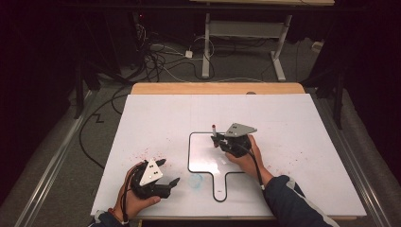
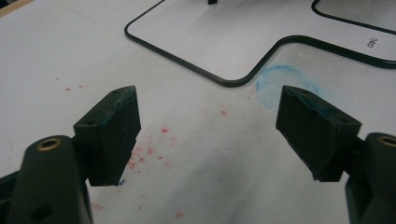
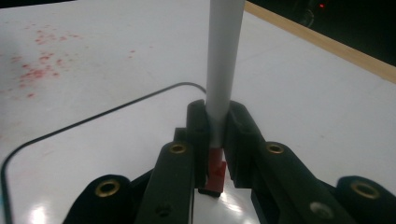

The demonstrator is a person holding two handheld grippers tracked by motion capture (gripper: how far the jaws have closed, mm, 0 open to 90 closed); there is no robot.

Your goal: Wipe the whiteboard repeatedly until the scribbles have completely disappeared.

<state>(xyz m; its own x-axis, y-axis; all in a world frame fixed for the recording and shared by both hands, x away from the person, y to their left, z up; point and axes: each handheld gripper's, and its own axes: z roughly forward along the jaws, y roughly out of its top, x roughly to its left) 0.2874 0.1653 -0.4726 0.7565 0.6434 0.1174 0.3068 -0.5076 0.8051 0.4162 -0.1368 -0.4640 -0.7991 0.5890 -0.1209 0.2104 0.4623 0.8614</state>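
In the high view the right claw stands at 12 o'clock on the small whiteboard, clenched on a marker that points up. The right claw's own view shows the marker's white barrel and red band pinched between both jaws. The left claw rests released at 7 o'clock on the bench; its view adds a blue smudge and red specks.

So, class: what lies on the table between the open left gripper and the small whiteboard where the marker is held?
In the left gripper view, between the left gripper and the whiteboard lie red specks and a blue smudge on the white sheet.
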